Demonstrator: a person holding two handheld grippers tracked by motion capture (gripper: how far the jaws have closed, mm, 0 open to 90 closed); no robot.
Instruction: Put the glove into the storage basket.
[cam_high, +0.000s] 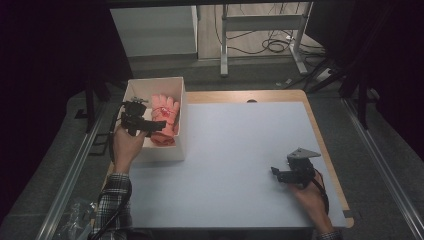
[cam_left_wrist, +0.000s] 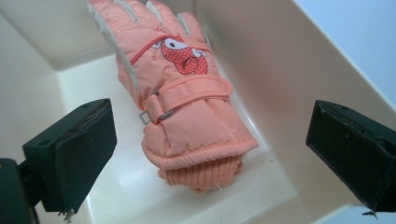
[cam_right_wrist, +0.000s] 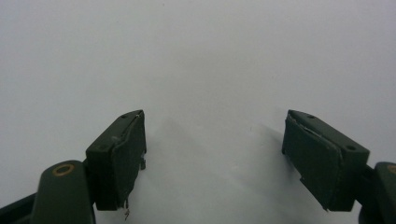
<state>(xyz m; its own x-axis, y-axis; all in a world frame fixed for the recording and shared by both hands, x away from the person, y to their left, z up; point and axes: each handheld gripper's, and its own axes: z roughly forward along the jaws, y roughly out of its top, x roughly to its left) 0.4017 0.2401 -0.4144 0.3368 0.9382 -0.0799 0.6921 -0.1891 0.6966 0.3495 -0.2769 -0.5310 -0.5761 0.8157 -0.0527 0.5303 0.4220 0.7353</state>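
Note:
An orange-pink winter glove (cam_high: 165, 120) (cam_left_wrist: 182, 93) with a red cartoon patch and a strap lies inside a white box (cam_high: 136, 89) (cam_left_wrist: 261, 74) at the table's left, fingers pointing away, knit cuff nearest me. My left gripper (cam_high: 150, 127) (cam_left_wrist: 210, 154) hovers over the box's near half, open, its jaws spread wide either side of the cuff and touching nothing. My right gripper (cam_high: 276, 172) (cam_right_wrist: 212, 154) is open low over the bare white table surface (cam_high: 235, 150) (cam_right_wrist: 196, 56) at the right front, nothing between its jaws.
The white mat covers a wooden table whose edge (cam_high: 327, 155) shows along the right side. Crumpled clear plastic (cam_high: 75, 215) lies off the table's front left. A metal frame and cables (cam_high: 272, 42) stand on the floor beyond the far edge.

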